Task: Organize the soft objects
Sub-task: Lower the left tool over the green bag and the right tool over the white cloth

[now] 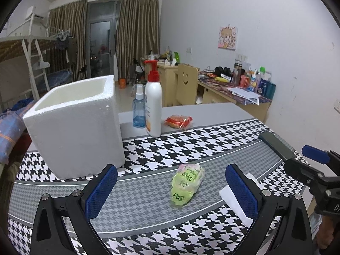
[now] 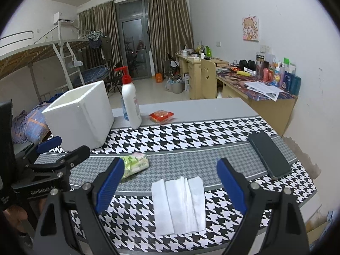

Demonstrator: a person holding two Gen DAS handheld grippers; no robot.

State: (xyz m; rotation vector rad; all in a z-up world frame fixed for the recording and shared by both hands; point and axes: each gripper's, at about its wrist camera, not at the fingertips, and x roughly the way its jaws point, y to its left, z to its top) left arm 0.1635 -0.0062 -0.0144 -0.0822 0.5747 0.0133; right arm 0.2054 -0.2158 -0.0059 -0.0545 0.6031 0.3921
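A green tissue pack (image 1: 187,183) lies on the houndstooth cloth, just ahead of my open, empty left gripper (image 1: 171,186); it also shows in the right wrist view (image 2: 136,163). A folded white tissue (image 2: 179,205) lies between the fingers of my open, empty right gripper (image 2: 170,177); its edge shows in the left wrist view (image 1: 233,201). A red snack packet (image 1: 178,121) lies farther back on the grey table; it also shows in the right wrist view (image 2: 161,115). An open white foam box (image 1: 74,125) stands at the left, also seen in the right wrist view (image 2: 80,114).
A white pump bottle (image 1: 153,108) and a blue spray bottle (image 1: 139,111) stand behind the box. A dark phone (image 2: 268,155) lies at the table's right edge. Desks, a chair and a bunk bed stand beyond the table.
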